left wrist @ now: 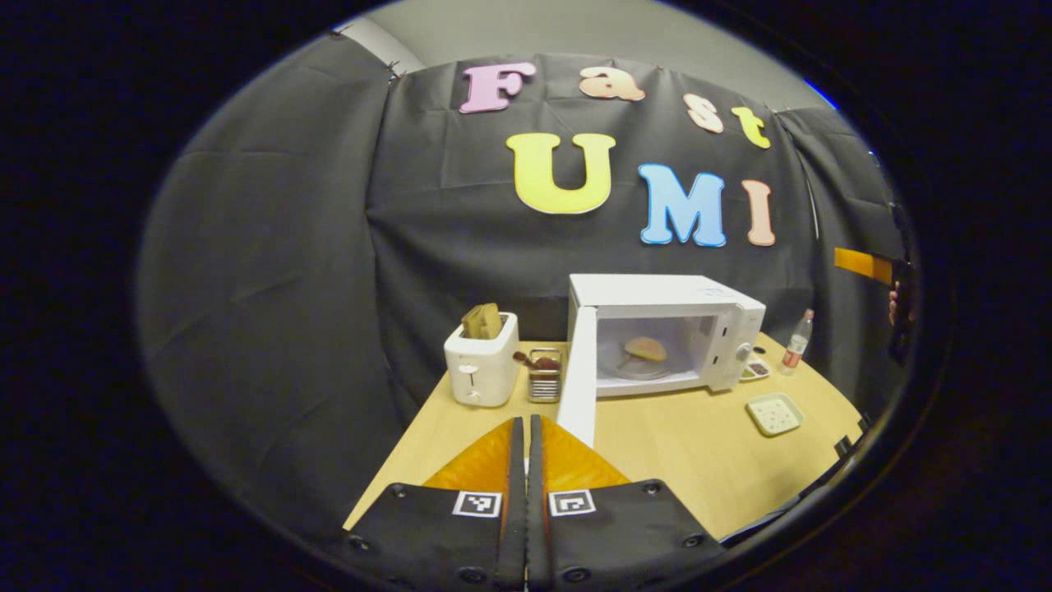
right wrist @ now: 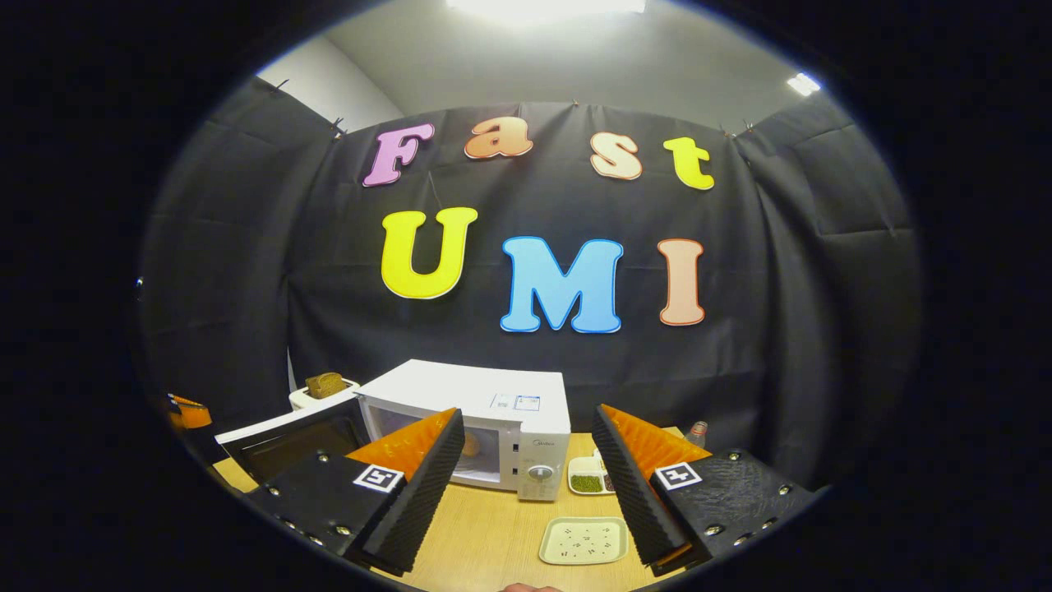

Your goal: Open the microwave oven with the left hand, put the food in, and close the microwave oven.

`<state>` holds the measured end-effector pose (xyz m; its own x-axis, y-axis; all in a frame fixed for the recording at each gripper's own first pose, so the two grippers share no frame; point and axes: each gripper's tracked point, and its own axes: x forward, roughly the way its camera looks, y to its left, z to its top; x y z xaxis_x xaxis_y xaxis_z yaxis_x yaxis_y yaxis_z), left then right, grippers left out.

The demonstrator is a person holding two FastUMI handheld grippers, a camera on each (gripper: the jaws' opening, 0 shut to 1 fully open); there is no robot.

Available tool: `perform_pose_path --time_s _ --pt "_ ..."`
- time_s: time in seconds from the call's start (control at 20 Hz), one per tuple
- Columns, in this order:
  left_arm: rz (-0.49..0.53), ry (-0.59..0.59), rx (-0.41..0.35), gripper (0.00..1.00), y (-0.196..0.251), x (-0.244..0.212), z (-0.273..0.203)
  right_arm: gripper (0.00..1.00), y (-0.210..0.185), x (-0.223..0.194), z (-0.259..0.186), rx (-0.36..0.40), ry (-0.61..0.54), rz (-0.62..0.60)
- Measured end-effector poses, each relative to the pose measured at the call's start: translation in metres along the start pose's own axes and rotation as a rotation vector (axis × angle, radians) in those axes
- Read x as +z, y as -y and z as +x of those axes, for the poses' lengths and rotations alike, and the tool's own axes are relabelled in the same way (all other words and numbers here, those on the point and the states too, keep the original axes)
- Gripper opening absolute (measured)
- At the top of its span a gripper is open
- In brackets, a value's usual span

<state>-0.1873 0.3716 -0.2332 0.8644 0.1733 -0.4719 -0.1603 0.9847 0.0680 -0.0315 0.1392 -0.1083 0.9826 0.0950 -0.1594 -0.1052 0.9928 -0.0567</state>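
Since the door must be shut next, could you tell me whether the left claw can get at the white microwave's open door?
Probably yes: the white microwave's open door stands just ahead of the shut left claw, with nothing between them.

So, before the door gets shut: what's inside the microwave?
A bun-like piece of food rests on the round plate inside the open microwave. The cavity's left part is hidden behind the door.

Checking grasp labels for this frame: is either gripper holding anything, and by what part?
Nothing held. Left gripper is shut on nothing; right gripper is open and empty. The food already sits inside the open microwave.
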Motion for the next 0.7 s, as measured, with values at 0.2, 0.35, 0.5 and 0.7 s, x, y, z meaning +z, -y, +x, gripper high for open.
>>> perform_pose_path --time_s 0.2,0.35,0.5,0.7 --pt "0.003 -0.052 -0.027 0.07 -0.006 -0.025 0.008 0.95 0.003 -0.003 0.002 0.001 -0.008 0.003" --pt "0.054 -0.07 -0.061 0.07 0.003 -0.028 0.012 0.95 0.006 -0.001 0.003 -0.003 -0.008 0.0" --pt "0.078 -0.078 -0.073 0.07 0.01 -0.03 0.012 0.95 0.01 0.003 0.005 -0.006 0.006 -0.006" --pt "0.046 -0.085 -0.113 0.07 0.034 -0.032 0.011 0.95 0.012 0.008 0.01 0.002 0.017 -0.01"
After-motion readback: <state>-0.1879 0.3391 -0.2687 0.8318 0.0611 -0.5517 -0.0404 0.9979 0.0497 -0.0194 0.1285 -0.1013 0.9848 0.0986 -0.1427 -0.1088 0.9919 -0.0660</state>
